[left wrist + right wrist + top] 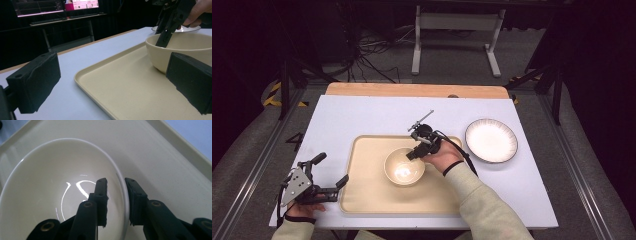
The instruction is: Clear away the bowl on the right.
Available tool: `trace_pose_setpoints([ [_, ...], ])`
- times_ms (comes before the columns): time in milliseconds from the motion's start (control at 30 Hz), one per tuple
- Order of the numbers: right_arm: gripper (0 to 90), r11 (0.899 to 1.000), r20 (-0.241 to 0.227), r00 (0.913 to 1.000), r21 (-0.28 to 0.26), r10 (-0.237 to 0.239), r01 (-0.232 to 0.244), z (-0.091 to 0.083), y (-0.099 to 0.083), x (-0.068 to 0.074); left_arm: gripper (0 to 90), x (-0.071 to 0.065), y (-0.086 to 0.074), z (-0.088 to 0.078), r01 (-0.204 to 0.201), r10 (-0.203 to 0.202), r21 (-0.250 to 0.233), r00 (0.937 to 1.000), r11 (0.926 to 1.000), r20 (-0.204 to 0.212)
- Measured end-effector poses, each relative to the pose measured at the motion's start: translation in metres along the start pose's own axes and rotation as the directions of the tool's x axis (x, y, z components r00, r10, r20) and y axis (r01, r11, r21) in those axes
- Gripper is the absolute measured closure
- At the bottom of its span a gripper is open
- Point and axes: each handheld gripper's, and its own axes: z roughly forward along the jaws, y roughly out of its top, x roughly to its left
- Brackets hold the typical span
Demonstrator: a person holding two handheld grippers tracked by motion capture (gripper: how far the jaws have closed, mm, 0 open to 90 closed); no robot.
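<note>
right claw [116, 182] straddles the bowl [50, 182] rim, slightly parted; left claw [112, 82] wide; no writing readable.

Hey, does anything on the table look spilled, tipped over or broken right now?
Nothing stands out. The cream bowl sits upright and empty on the beige tray, with the right hand-held gripper straddling its rim. The white plate lies flat beside the tray, and the table shows no spills.
</note>
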Motion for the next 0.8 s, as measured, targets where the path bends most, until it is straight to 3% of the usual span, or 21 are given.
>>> trace_pose_setpoints([
  [233,60.0,0.999,0.023,0.9997,-0.031,0.012,-0.011,-0.006,0.000,0.002,0.2,0.000,0.000,0.000,0.005,-0.005,0.001,1.0000,1.0000,0.003],
  [667,44.3,0.993,0.091,0.9951,-0.108,-0.039,0.049,-0.032,0.001,0.016,0.2,0.001,0.000,0.001,0.011,-0.011,-0.003,0.9999,0.9999,0.003],
  [800,41.0,0.985,0.102,0.9931,-0.155,-0.057,0.072,-0.044,-0.001,0.022,0.2,0.001,0.000,0.001,0.012,-0.012,-0.001,0.9999,0.9999,0.004],
])
